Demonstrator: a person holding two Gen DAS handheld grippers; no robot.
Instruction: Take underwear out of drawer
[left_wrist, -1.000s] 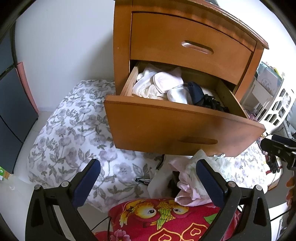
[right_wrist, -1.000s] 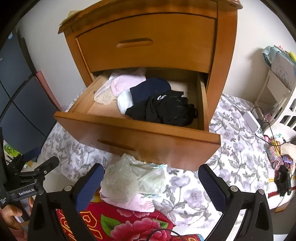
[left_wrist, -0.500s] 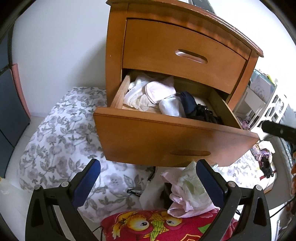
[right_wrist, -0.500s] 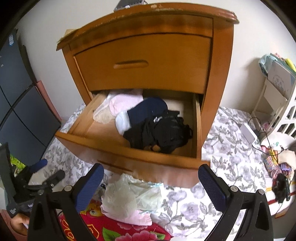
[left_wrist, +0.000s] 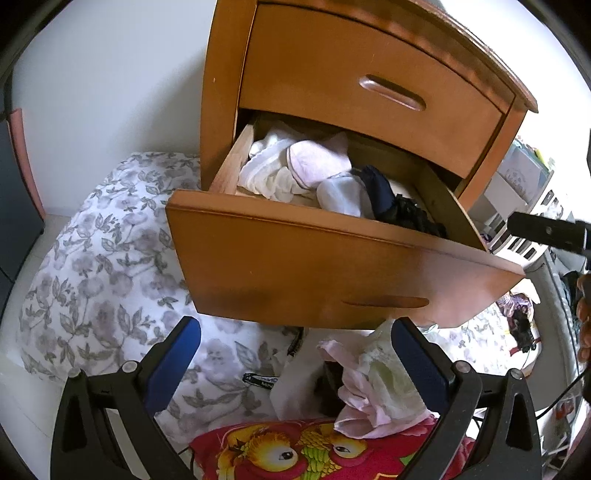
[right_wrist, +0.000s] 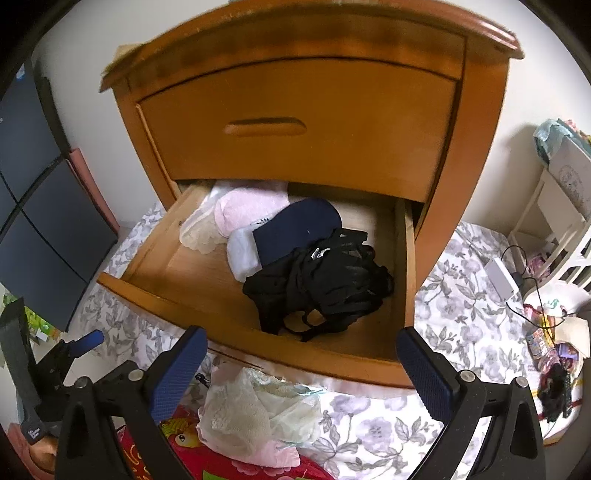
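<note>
The lower drawer (right_wrist: 207, 295) (left_wrist: 295, 266) of a wooden nightstand (right_wrist: 303, 110) is pulled out. Inside lie black lace underwear (right_wrist: 325, 284) (left_wrist: 413, 218), a navy piece (right_wrist: 295, 229), a pale pink piece (right_wrist: 251, 208) (left_wrist: 317, 162) and white pieces (left_wrist: 269, 173). A pile of pale lace and pink underwear (right_wrist: 255, 413) (left_wrist: 373, 387) rests on the bedding below the drawer front. My right gripper (right_wrist: 301, 373) is open, hovering above the drawer's front edge, empty. My left gripper (left_wrist: 295, 365) is open and empty, low in front of the drawer.
Grey floral bedding (left_wrist: 96, 266) (right_wrist: 461, 295) surrounds the nightstand. A red patterned cloth (left_wrist: 295, 450) lies at the near edge. A white shelf unit (right_wrist: 554, 206) and a charger with cables (right_wrist: 502, 277) sit at the right. Dark cabinet panels (right_wrist: 33, 221) stand at the left.
Both grippers have risen and moved closer to the nightstand; the right one now looks down into the drawer. Both stay open and empty. The underwear has not moved.
</note>
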